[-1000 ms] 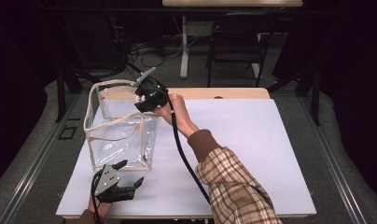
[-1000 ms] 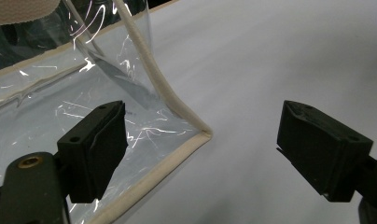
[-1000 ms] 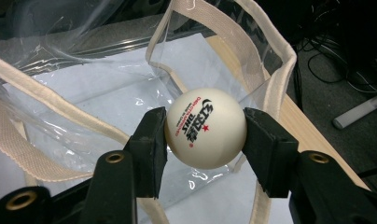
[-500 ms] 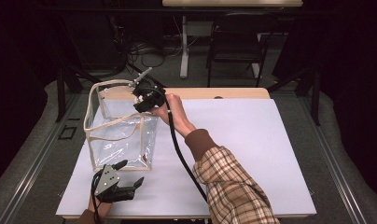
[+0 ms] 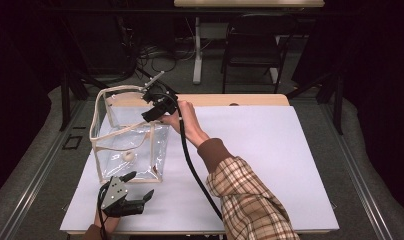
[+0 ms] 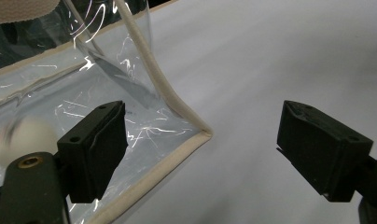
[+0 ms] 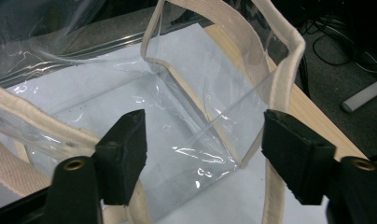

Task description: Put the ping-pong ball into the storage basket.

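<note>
- A pale round object (image 6: 21,135) inside the clear bag (image 6: 98,93) is blurred beyond telling.
- The left hand (image 5: 101,222) is cut off by the bottom edge.
- The bag's handle (image 7: 11,175) is cropped.

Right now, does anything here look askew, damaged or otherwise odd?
Nothing stands out. The clear bag stands upright on the white sheet, with one small pale ball inside. Both the left gripper and the right gripper are open and hold nothing.
</note>
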`<act>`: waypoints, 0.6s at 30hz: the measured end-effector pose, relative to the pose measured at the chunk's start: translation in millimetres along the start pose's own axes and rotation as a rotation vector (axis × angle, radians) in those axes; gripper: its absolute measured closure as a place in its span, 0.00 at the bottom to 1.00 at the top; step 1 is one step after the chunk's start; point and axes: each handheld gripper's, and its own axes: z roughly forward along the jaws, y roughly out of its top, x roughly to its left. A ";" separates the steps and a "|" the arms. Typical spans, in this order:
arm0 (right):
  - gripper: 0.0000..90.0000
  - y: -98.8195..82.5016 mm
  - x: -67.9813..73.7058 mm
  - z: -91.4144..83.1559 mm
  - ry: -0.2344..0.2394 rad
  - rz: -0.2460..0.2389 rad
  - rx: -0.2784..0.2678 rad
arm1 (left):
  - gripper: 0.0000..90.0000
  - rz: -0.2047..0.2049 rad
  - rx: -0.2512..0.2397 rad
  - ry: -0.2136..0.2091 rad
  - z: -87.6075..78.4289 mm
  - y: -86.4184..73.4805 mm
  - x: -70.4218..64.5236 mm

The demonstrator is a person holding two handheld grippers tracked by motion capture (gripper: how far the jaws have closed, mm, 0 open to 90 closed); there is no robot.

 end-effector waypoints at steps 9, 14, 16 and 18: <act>0.26 -8.2 -4.9 -15.1 0.061 0.005 -0.034 | 0.18 0.001 0.002 0.002 0.4 0.1 0.1; 0.23 -13.1 -3.2 -23.3 0.080 -0.007 -0.050 | 0.18 0.001 0.003 0.001 0.2 0.0 0.2; 0.21 -15.6 -3.5 -25.4 0.089 0.003 -0.048 | 0.18 0.003 0.004 0.001 0.0 0.0 0.2; 0.17 -19.4 -4.6 -27.3 0.090 0.003 -0.042 | 0.18 0.003 0.004 0.001 -0.1 0.0 0.0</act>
